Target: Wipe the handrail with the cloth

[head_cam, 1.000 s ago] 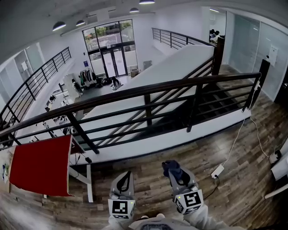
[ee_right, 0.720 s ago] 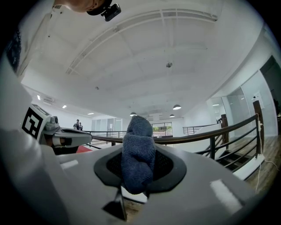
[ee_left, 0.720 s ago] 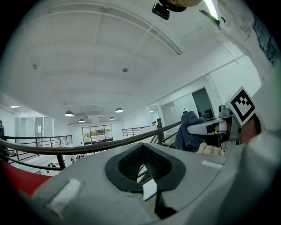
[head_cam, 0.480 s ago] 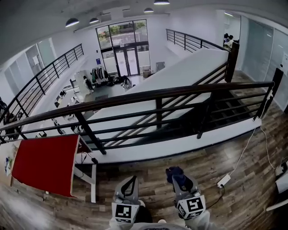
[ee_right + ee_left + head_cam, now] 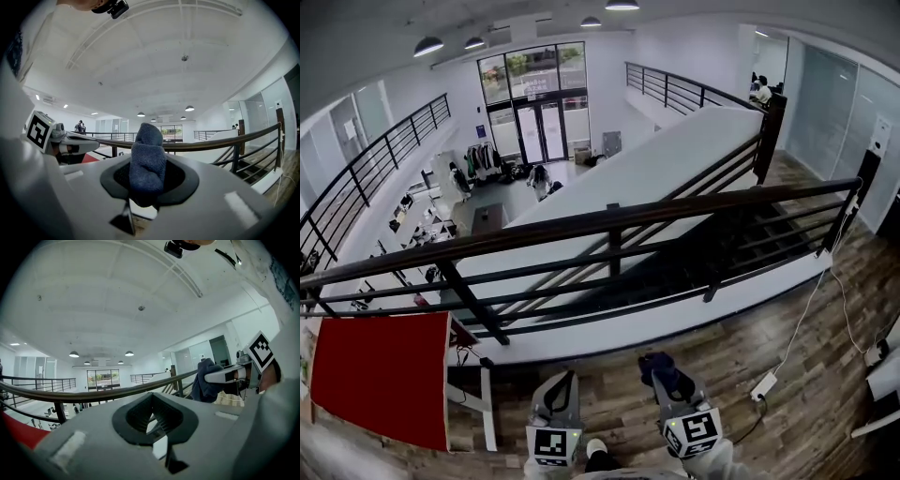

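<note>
The person is standing on the wooden floor of an upper landing, holding both grippers low and close to the body, side by side. The right gripper is clenching a dark blue cloth, which is bunching up out of its jaws and standing above them in a soft lump. The left gripper is carrying nothing, its two ribbed jaws pressing together to a point. Both are pointing towards the handrail, a dark rail that is running along the far edge of the landing floor, rising from the left to the right on slanted black posts with thinner bars beneath. The cloth is hanging well short of that rail, on the near side of it, touching nothing but the jaws. From the right gripper's own camera the rail is crossing behind the cloth. A red-topped table on white legs is sitting at the left edge of the floor, close under the railing, and a white power strip with its cable is lying on the boards to the right of the right gripper
</note>
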Demonstrator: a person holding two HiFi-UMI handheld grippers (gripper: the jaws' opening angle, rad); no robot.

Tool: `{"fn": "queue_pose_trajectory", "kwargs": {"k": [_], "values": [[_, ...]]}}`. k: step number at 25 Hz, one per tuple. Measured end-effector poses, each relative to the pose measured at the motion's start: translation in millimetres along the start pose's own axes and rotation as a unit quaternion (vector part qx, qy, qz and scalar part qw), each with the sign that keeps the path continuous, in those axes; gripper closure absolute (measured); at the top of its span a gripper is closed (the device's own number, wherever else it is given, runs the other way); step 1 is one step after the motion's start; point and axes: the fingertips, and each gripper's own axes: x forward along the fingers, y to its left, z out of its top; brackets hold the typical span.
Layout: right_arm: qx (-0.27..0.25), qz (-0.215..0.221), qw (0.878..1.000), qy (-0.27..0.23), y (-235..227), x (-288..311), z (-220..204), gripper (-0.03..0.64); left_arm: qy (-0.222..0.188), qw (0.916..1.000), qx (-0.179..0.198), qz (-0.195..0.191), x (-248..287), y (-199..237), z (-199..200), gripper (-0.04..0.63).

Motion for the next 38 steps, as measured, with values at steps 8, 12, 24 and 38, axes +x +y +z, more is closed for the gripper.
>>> {"fn": "queue_pose_trajectory", "kwargs": {"k": [8,12,24,38], "values": [[0.014,-0.021,1.000,-0.009,17.9,77.1,9.7,0.517,-0.005,0.9999,0.005,-0.013,42.0,73.4,-7.9,0.595],[0.014,-0.018,1.000,0.003,15.0,104.5,8.9,0.517,0.001,0.9999,-0.003,-0.010,62.7,92.5,-11.1,0.595],[0.018,0.034,0.999,0.013,-65.1,224.2,-8.2,0.517,0.033,0.9981,-0.021,0.047,178.1,119.5,-41.7,0.595],[0.030,0.133,0.991,0.007,-145.6,315.4,5.3,0.517,0.046,0.9917,-0.039,0.114,291.8,103.1,-21.8,0.595]]}}
